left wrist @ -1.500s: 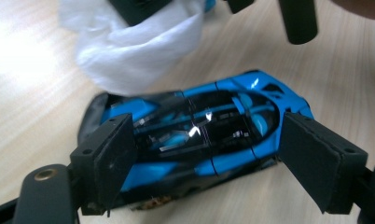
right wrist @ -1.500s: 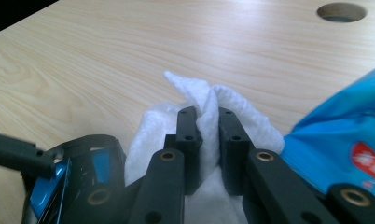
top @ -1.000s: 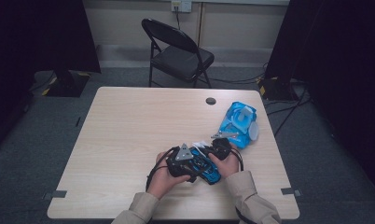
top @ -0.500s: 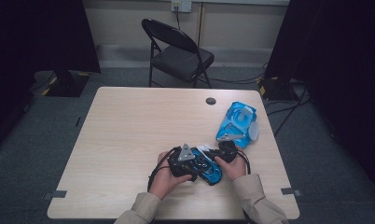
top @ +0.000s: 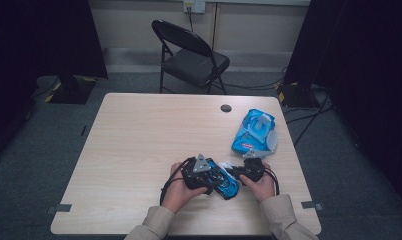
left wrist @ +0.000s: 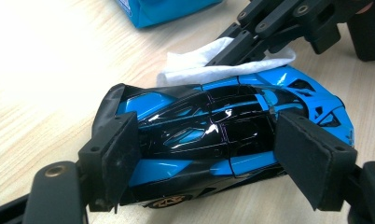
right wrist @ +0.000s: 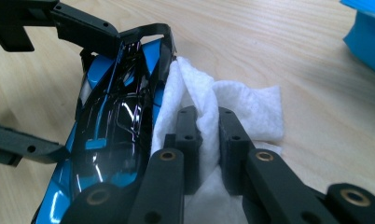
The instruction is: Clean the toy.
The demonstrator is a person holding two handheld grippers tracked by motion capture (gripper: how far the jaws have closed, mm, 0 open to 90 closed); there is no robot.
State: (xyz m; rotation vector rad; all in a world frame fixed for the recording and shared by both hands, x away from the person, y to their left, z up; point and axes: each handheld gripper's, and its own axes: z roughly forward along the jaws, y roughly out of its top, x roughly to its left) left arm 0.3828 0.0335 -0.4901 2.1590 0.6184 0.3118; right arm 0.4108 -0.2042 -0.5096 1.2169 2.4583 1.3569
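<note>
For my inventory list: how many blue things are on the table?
2. The toy car lies near the table's front edge, between the left gripper's jaws. The wipes pack lies near the right edge. None seems hidden.

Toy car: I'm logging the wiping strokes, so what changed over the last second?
The right gripper, shut on the white wipe, slid along the toy car. The left gripper's jaws have just been closing slightly on the car. Wipe packet unmoved.
</note>
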